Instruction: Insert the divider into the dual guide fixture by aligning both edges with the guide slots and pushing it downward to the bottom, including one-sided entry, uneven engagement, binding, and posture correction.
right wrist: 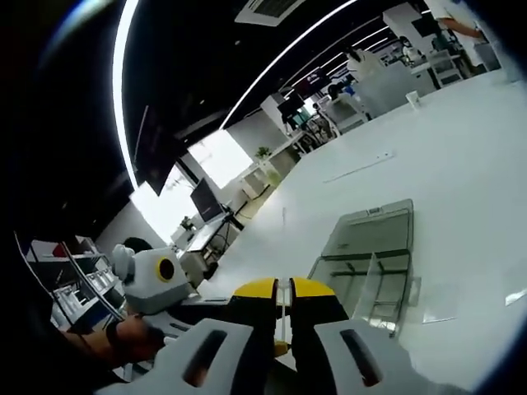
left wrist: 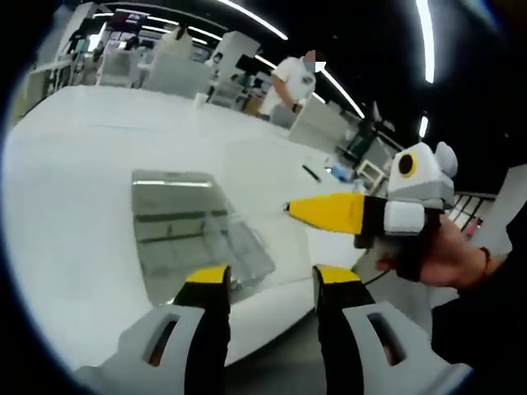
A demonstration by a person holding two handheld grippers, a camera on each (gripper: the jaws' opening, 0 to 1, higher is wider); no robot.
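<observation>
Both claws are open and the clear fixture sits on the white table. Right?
Not quite. The right claw is shut, its yellow tips nearly touching with a thin edge between them, as the right gripper view shows. Whether that edge is the divider is unclear. The left claw is open, and the clear fixture does sit on the white table.

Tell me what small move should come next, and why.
Probably ease the left gripper forward onto the clear fixture on the white table: its jaws stand open and empty near the fixture's edge, while the right gripper is shut.
</observation>
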